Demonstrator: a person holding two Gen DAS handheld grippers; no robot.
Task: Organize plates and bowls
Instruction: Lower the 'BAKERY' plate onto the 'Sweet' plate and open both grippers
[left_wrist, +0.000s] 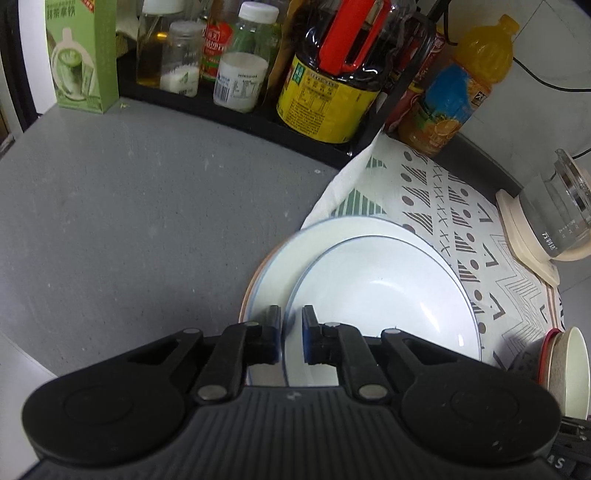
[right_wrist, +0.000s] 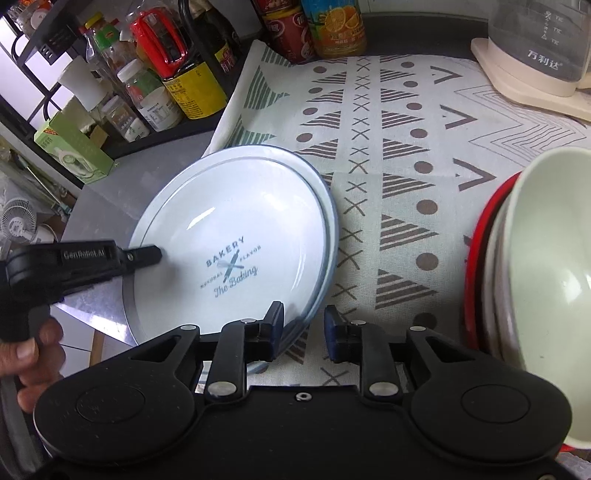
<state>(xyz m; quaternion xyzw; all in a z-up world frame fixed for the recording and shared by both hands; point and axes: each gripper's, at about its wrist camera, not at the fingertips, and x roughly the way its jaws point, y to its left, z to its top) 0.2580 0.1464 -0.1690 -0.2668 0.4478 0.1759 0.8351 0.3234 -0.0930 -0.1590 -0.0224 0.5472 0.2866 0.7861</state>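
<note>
On the grey table (left_wrist: 129, 206), the left gripper (left_wrist: 290, 332) has its fingers clamped on the near rim of the top plate (right_wrist: 236, 236), which sits on a plate stack half over the patterned cloth (right_wrist: 388, 155). The right gripper (right_wrist: 304, 332) stands open at the stack's edge, gripping nothing. Farther right, nested bowls (right_wrist: 546, 266) wait. Stacking looks mostly done; squaring up seems left.

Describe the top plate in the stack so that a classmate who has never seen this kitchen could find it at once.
Start at the patterned cloth spread on the grey counter. At its left edge sits a stack of white plates, partly over the bare counter. The top plate is the one printed BAKERY and The Baking in blue at its centre; the plate beneath shows only a rim.
</note>
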